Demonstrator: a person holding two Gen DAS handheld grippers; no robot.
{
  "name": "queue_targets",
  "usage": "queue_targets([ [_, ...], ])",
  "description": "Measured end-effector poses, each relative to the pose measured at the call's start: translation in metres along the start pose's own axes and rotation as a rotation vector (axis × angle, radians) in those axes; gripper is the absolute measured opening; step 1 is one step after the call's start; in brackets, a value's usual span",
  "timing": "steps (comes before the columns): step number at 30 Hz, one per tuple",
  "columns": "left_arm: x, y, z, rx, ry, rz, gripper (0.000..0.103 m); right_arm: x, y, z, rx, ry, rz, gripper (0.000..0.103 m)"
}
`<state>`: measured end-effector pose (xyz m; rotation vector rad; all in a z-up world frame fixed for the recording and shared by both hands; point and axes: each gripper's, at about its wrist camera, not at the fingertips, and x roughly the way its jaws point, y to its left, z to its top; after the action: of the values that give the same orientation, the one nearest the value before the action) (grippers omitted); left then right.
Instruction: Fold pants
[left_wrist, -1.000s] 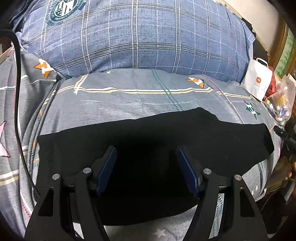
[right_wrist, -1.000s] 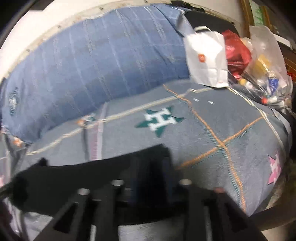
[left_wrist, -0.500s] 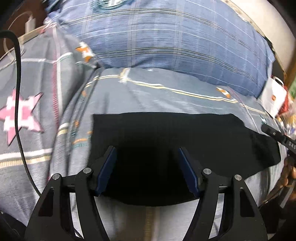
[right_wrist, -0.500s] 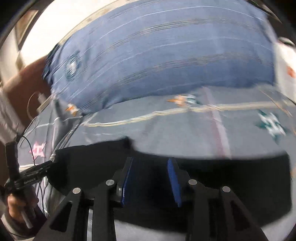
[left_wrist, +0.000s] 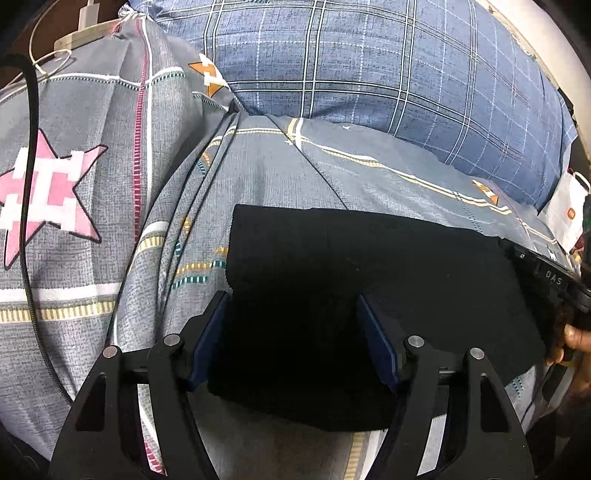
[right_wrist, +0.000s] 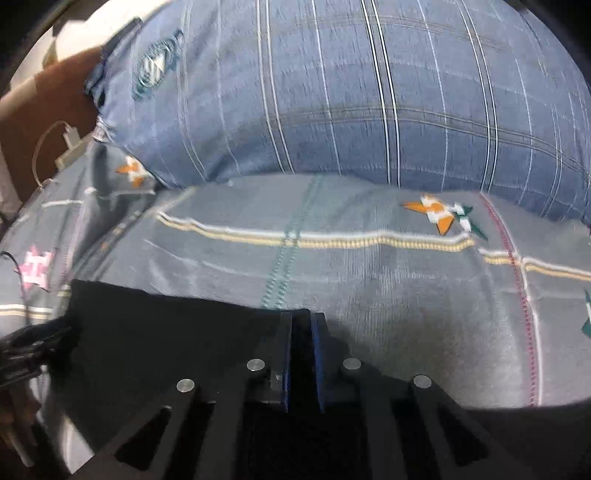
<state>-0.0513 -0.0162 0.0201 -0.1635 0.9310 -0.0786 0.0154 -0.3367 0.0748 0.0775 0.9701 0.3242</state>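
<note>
Left wrist view: the pants (left_wrist: 369, 280) are seen folded into a band under the wide-spread left gripper (left_wrist: 293, 341). Right gripper (right_wrist: 301, 356) has just been closing, pinching their far edge; further folding is judged outstanding.

Clearance around me: open grey bedspread (left_wrist: 280, 177) beyond the black pants (left_wrist: 369, 266), closed off further back by the blue plaid pillow (left_wrist: 369, 62), a black cable (left_wrist: 29, 192) trailing at left, a white bag (left_wrist: 567, 210) crowding the right edge.
</note>
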Motion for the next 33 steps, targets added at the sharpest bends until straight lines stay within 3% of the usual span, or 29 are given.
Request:
queue_targets([
  [5, -0.008, -0.003, 0.003, 0.006, -0.004, 0.009, 0.07, -0.035, -0.004, 0.0, 0.015, -0.041, 0.011, 0.019],
  [9, -0.023, -0.008, 0.006, 0.02, -0.043, 0.023, 0.07, -0.066, 0.006, -0.017, 0.017, -0.086, 0.069, 0.027],
  [14, -0.041, -0.017, 0.008, 0.039, -0.094, 0.011, 0.07, -0.079, 0.028, -0.047, -0.058, -0.058, 0.083, 0.027],
  [20, -0.05, -0.029, 0.002, 0.049, -0.115, 0.006, 0.07, -0.074, 0.022, -0.073, -0.031, -0.006, 0.059, 0.027],
  [33, -0.05, -0.044, -0.012, 0.077, -0.126, -0.01, 0.07, -0.077, 0.004, -0.09, 0.022, 0.007, 0.059, 0.028],
])
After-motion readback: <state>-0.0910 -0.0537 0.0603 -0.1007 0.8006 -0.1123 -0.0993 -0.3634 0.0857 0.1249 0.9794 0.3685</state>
